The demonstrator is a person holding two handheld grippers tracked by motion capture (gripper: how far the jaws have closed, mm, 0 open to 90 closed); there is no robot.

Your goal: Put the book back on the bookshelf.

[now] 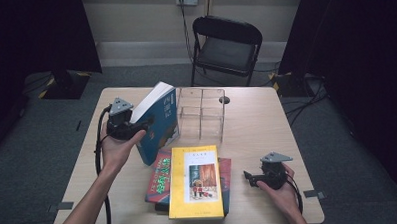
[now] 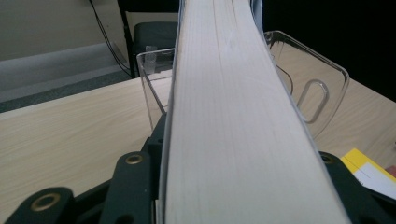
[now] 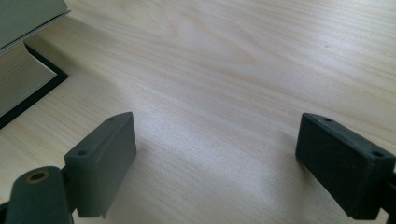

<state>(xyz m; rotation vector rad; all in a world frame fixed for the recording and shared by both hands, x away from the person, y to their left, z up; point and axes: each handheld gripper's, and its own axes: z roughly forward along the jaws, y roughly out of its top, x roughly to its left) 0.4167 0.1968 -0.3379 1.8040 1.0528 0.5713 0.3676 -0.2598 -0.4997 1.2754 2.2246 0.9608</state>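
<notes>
Left gripper (image 1: 146,125) sits over the left half of the table (image 1: 257,125), clamped on a thick blue book (image 1: 159,121); left hand (image 1: 116,147) under it. Book is off the table, tilted, white page edge facing up and left, blue cover facing the camera. Its lower corner hangs just above the books lying flat. In the left gripper view the page block (image 2: 233,121) runs straight up between the jaws, both jaws tight against its sides.

Just right of the held book: clear plastic organizer (image 1: 202,113) with several compartments, standing on the table near the far edge. Left gripper view shows its clear wall (image 2: 322,84) with an oval handle cutout behind the book.

Centre front: a yellow book (image 1: 195,182) lying flat on top of a stack; a red book (image 1: 159,176) with green lettering under it on the left, more red showing on the right side. Stack is near the front edge, well apart from the organizer.

Right: right gripper (image 1: 250,177) held in the right hand (image 1: 284,189) low over the table, just right of the stack, jaws pointing left toward it. Jaws wide apart, nothing between them; right gripper view shows bare wood between the two pads and the corner of the book stack (image 3: 23,70) at upper left.

Behind the table: black folding chair (image 1: 226,46)
</notes>
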